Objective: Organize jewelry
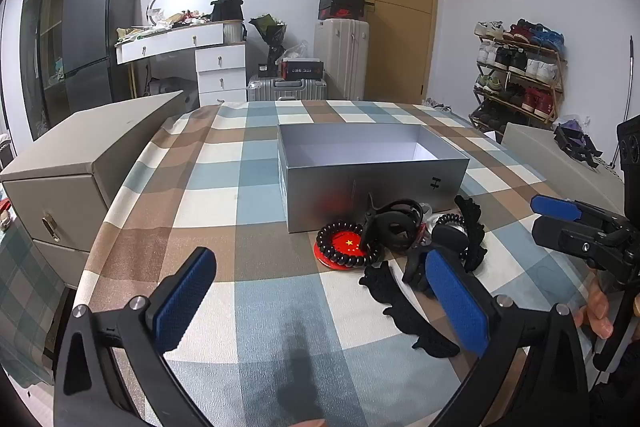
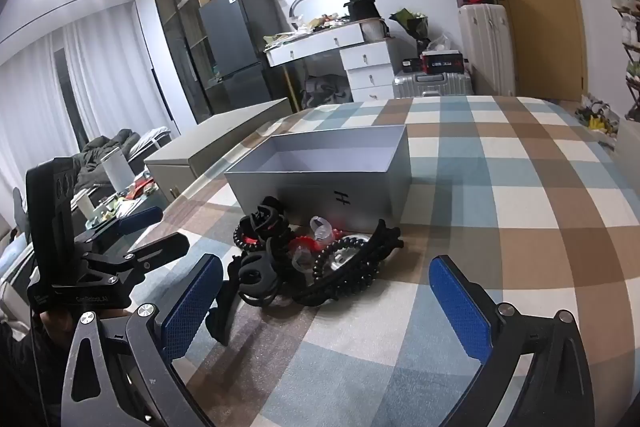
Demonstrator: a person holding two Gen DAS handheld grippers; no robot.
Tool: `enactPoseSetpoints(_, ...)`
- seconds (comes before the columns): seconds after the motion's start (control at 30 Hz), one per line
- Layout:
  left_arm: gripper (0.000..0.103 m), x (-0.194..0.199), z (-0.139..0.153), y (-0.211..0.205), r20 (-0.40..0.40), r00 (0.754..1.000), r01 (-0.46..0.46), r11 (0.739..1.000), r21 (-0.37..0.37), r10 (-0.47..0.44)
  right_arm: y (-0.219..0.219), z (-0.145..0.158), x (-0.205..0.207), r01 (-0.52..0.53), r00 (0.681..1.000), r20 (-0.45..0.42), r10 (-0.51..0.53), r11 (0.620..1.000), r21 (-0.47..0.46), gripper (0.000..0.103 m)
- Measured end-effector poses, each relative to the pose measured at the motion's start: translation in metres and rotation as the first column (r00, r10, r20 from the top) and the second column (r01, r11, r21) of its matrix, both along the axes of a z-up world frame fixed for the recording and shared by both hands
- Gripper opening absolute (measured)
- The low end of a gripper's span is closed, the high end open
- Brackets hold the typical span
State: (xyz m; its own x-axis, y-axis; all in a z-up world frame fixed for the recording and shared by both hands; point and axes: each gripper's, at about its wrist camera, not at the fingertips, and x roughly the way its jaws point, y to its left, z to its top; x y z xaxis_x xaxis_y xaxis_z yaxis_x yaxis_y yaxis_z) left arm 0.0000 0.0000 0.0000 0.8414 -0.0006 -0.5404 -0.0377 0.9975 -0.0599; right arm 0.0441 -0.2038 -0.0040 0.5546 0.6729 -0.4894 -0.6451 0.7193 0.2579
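Nothing is yet being held: left gripper and right gripper are spread, empty. Pile beside open box is being approached; judged next: one piece singled out.

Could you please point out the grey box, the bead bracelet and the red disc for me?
grey box (image 1: 372, 201), left wrist view, on its front wall.
bead bracelet (image 1: 325, 231), left wrist view, on the beads at its left arc.
red disc (image 1: 347, 243), left wrist view, on its face by the yellow star.
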Motion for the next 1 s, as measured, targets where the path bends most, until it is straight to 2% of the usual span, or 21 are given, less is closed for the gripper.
enactPoseSetpoints(0.37, 0.102, 0.000, 0.000, 0.000, 0.000, 1.000, -0.001, 1.000, -0.006, 0.001, 0.000, 0.000, 0.000, 0.003, 1.000, 0.000, -0.003, 1.000, -0.002, 0.103)
enactPoseSetpoints(0.7, 0.102, 0.000, 0.000, 0.001, -0.002, 1.000, -0.003, 1.000, -0.006, 0.003, -0.007, 0.000, 0.006, 0.051, 0.998, -0.030, -0.051, 0.999, 0.003, 0.103)
enactPoseSetpoints(0.87, 0.102, 0.003, -0.003, 0.002, -0.005, 1.000, -0.002, 1.000, 0.002, 0.002, -0.004, -0.003, 0.018, 0.119, 0.990, -0.071, -0.124, 0.990, -0.076, 0.103)
enactPoseSetpoints(1.0, 0.102, 0.002, -0.002, -0.001, -0.012, 1.000, 0.005, 1.000, 0.016, -0.005, -0.009, -0.005, 0.030, 0.143, 0.977, -0.144, -0.155, 0.986, -0.088, 0.103)
